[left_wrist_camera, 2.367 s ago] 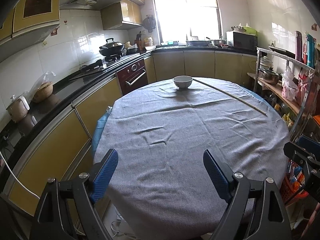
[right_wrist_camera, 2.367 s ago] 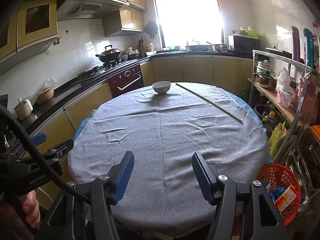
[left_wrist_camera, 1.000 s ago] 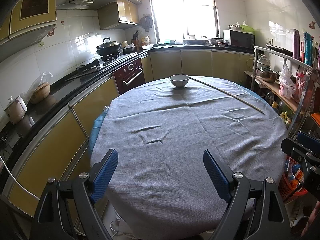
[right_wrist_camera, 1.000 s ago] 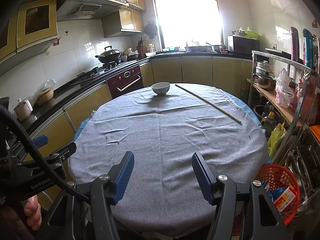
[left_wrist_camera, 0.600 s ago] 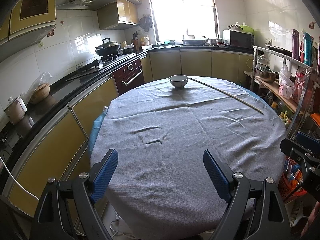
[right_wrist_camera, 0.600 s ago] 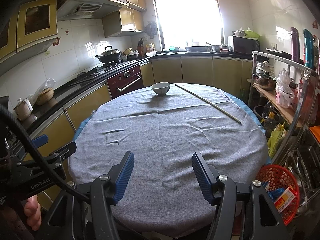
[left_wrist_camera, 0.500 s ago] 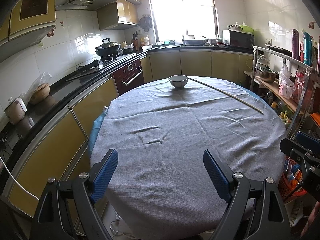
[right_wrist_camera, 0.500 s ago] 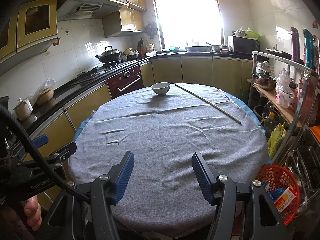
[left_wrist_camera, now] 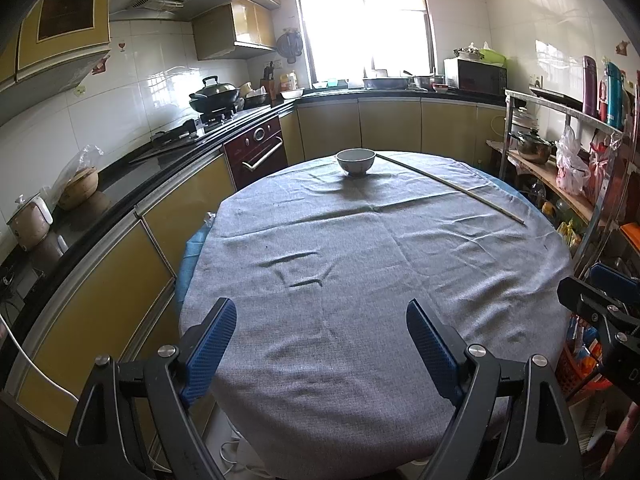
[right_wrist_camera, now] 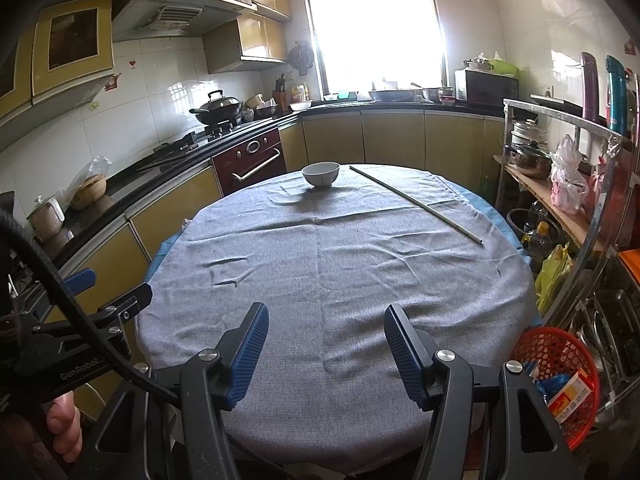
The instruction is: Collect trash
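Both grippers, left (left_wrist_camera: 322, 344) and right (right_wrist_camera: 324, 350), hang wide apart and empty over a table (right_wrist_camera: 320, 272) showing no trash (red basket (right_wrist_camera: 560, 376) holds wrappers), so just-starting or finished both fit.

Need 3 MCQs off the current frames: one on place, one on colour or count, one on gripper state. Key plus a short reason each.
1. Where does the white bowl stand on the table?
A. far edge, towards the window
B. near edge, between the fingers
C. in the red basket

2. What colour is the basket beside the table, low in the right wrist view?
A. blue
B. red
C. white

3. How do the two grippers stand?
A. both shut on the long thin stick
B. left shut, right open
C. both open, holding nothing

Key: 1 A, the bowl sits at the far rim, left of the stick's far end. 2 B, its mesh is red, with packets inside. 3 C, the left gripper and the right gripper both show a wide gap with only cloth behind.
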